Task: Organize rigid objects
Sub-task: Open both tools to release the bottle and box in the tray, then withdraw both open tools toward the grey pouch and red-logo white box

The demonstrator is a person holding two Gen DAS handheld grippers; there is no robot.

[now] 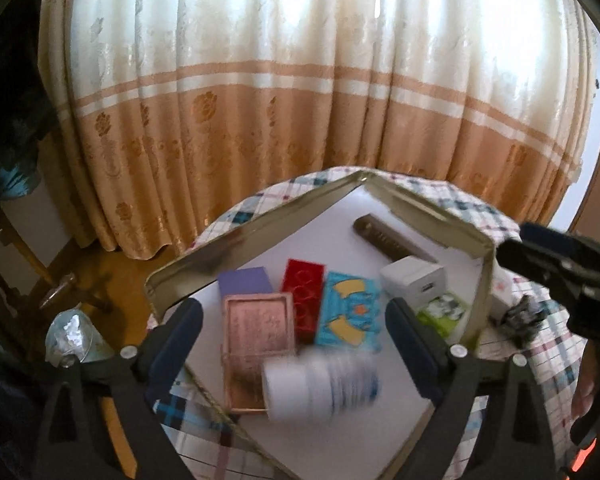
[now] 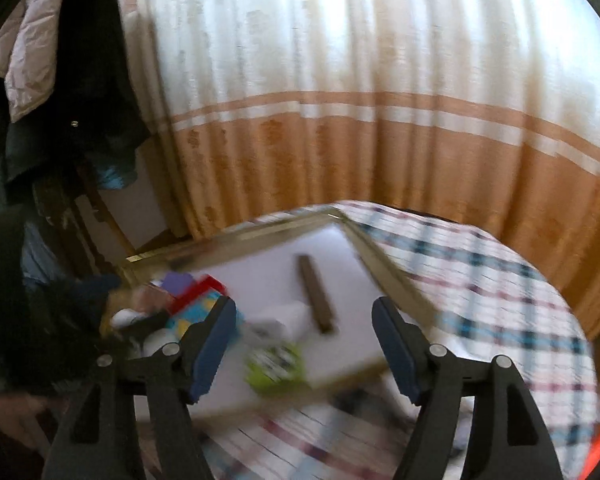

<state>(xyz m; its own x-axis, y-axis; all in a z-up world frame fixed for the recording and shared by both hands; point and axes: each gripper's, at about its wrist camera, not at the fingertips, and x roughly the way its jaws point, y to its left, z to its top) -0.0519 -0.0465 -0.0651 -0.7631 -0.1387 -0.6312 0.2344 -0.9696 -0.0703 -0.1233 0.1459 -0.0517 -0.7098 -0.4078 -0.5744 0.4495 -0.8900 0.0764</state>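
Note:
A shallow metal tray [image 1: 188,256] with a white floor sits on a checked tablecloth. In it lie a pink box [image 1: 258,326], a purple block [image 1: 246,282], a red brick [image 1: 304,292], a blue card box [image 1: 350,308], a white cube [image 1: 414,278], a green-white packet [image 1: 442,310] and a brown bar [image 1: 392,240]. A blurred white bottle [image 1: 320,384] lies in the tray between the fingers of my open left gripper [image 1: 296,340], free of them. My right gripper [image 2: 304,340] is open and empty over the tray's near edge [image 2: 384,264], above the green packet [image 2: 274,364] and brown bar [image 2: 316,300].
The checked tablecloth [image 2: 480,280] spreads to the right of the tray. A small dark object [image 1: 522,316] lies on the cloth outside the tray's right wall. An orange-and-cream curtain [image 1: 300,80] hangs behind. Chairs and clothing [image 2: 60,80] stand at the left.

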